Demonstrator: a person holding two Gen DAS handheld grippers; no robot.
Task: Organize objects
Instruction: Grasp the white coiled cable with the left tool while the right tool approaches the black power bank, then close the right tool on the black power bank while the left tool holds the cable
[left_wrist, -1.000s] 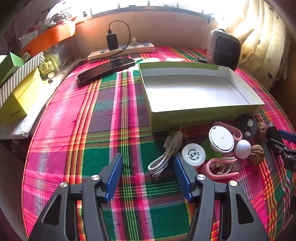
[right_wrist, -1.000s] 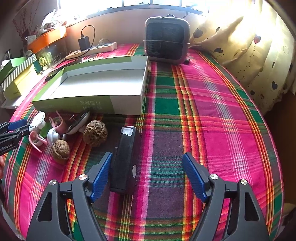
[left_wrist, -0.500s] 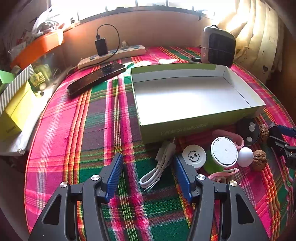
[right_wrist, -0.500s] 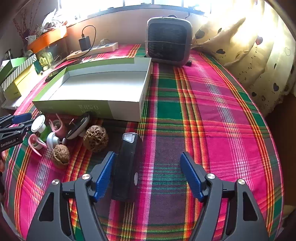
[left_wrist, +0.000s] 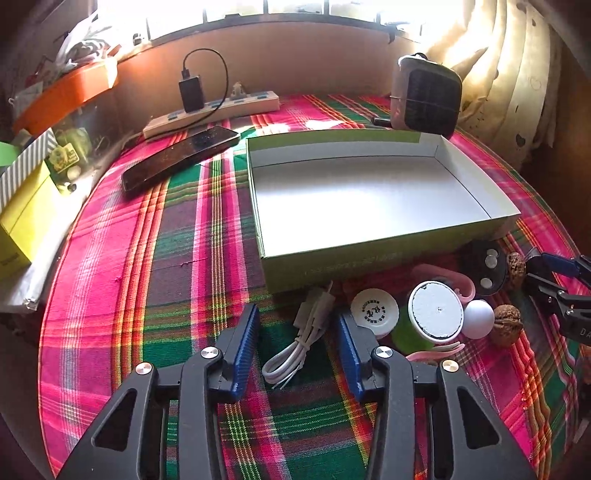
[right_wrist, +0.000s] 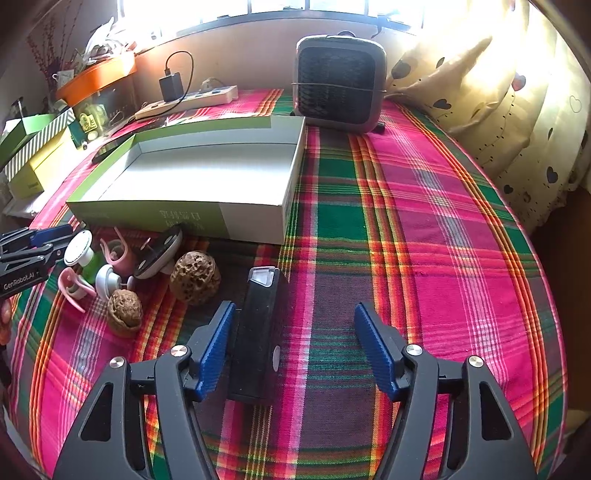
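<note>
the left gripper (left_wrist: 298, 341) hangs over the near edge of the plaid-covered table (left_wrist: 177, 236), its jaws closing around a coiled white cable (left_wrist: 295, 349) that lies between them, pads not yet touching it. the right gripper (right_wrist: 293, 345) is also closing, with a black rectangular device (right_wrist: 258, 332) lying between its jaws, just beside the left pad and apart from the right one. an empty green box (left_wrist: 369, 192) sits toward the table's middle, and small caps, walnuts (right_wrist: 123, 312) and pink clips are clustered along its near wall.
</note>
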